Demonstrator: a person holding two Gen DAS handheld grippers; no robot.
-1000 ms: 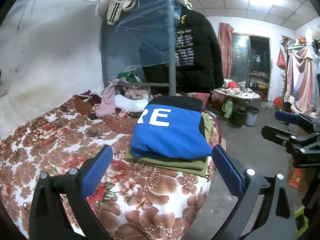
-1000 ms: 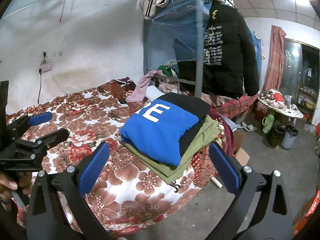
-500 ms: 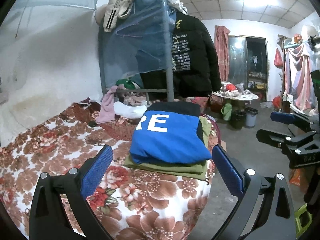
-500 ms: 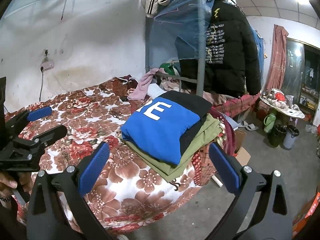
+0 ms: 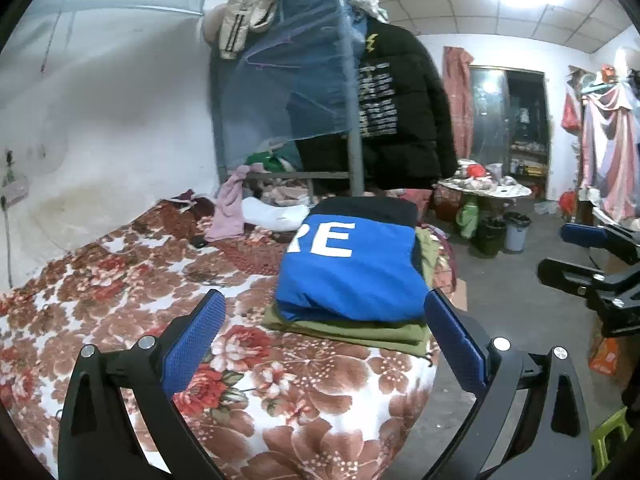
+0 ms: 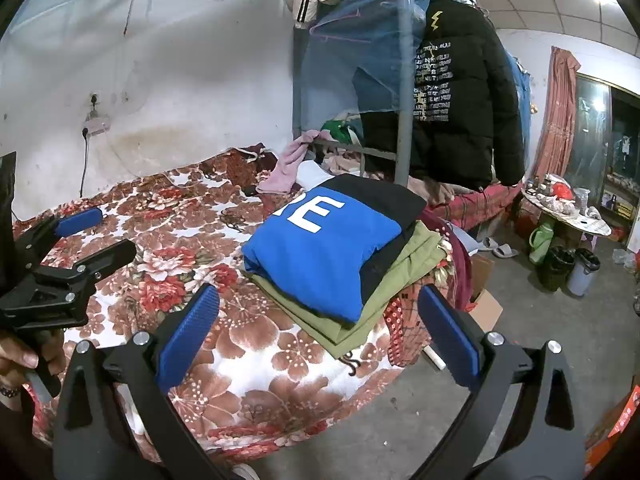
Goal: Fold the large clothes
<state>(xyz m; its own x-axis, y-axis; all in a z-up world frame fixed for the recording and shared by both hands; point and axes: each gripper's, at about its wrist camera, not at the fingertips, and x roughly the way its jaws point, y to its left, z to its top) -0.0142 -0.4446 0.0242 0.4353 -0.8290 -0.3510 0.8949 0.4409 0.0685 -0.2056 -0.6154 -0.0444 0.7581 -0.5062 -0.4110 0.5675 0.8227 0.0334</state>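
Bedspread: I see a brown and red flowered cover (image 5: 120,280) across the bed.
Jacket: a black padded jacket (image 6: 460,92) with pale lettering hangs from the bed frame.
Netting: blue mosquito net (image 5: 288,84) draped over the frame's post.
Pink cloth: a pink garment (image 6: 290,162) slung over the rail at the bed's far end.
Side table: a small round table (image 6: 568,216) crowded with odds and ends; a green jug (image 6: 540,240) and two bins stand on the floor beside it.
Wall: a socket (image 6: 94,124) with a cable running down.
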